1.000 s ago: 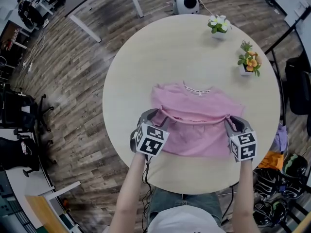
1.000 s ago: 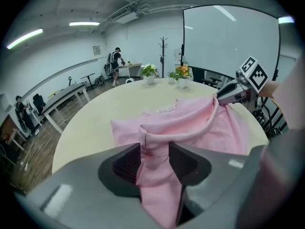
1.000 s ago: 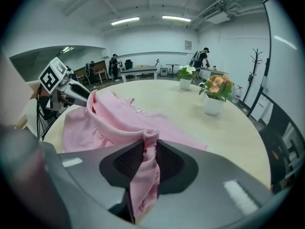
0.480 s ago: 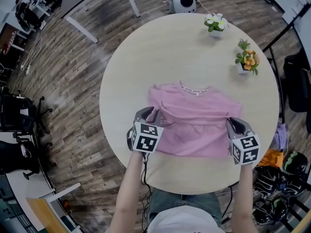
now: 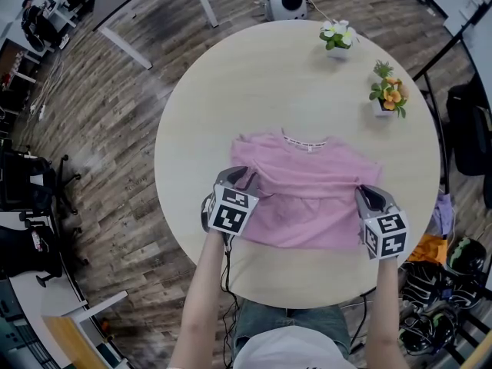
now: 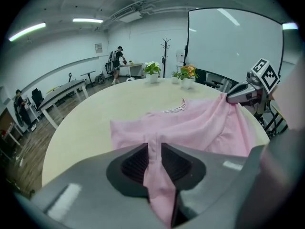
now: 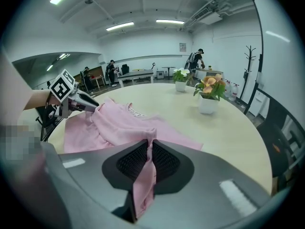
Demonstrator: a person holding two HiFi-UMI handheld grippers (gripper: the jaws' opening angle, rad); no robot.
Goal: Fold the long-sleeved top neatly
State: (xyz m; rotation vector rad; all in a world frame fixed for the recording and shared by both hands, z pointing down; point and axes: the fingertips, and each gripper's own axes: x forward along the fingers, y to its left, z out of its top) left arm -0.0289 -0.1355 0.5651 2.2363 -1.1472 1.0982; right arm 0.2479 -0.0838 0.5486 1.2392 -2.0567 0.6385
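A rumpled soft pink top (image 5: pixel 307 179) lies on the round pale surface (image 5: pixel 254 83). The fingers (image 6: pixel 136 162) of the left gripper (image 5: pixel 244 177) and the right gripper (image 5: pixel 367 194) clamp its cloth, the right's having just closed.

Office: desks (image 6: pixel 64 87), swivel chairs (image 5: pixel 23 177), coat stand (image 6: pixel 165 51).

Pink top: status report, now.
Left gripper shut on pink top. Right gripper just closed, fabric pinched between jaws. Top on round table, gripped fold lifted. Flowerpots far side, nothing in the way.

White-flower pot (image 5: pixel 337 37), orange-flower pot (image 5: pixel 387 98), far right on round table (image 5: pixel 231 83)
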